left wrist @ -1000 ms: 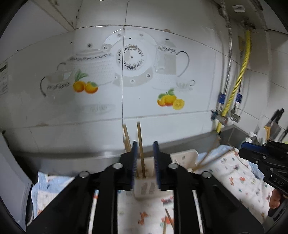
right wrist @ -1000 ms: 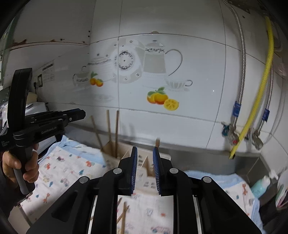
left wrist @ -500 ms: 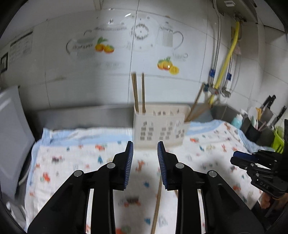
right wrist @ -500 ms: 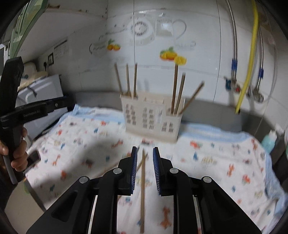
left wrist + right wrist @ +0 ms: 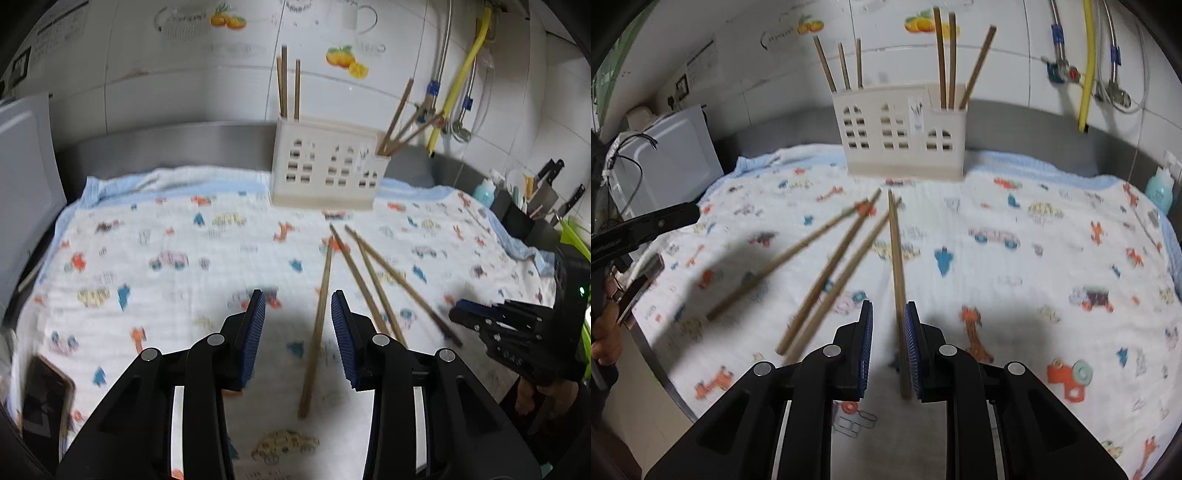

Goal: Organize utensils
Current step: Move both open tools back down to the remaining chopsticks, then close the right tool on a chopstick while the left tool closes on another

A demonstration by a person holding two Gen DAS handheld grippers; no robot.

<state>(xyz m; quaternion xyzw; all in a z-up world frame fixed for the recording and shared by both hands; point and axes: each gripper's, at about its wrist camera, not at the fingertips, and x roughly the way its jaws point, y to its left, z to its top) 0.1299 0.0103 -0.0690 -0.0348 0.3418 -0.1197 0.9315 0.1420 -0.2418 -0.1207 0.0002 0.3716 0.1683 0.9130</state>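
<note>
Chopsticks (image 5: 846, 254): four lie loose on the patterned cloth (image 5: 1034, 258) over the worktop, fanning out from just near of the cream holder (image 5: 905, 136), which stands at the far edge with three sticks in its left end and three in its right. Left claw (image 5: 298, 334) hangs wide and empty; right claw (image 5: 888, 345) is narrower, straddling the rightmost stick without gripping; open cloth lies right

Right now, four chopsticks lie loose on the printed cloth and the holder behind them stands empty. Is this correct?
Not quite. Four chopsticks do lie loose on the printed cloth, but the holder is not empty: the right wrist view shows three chopsticks upright at each end.
</note>
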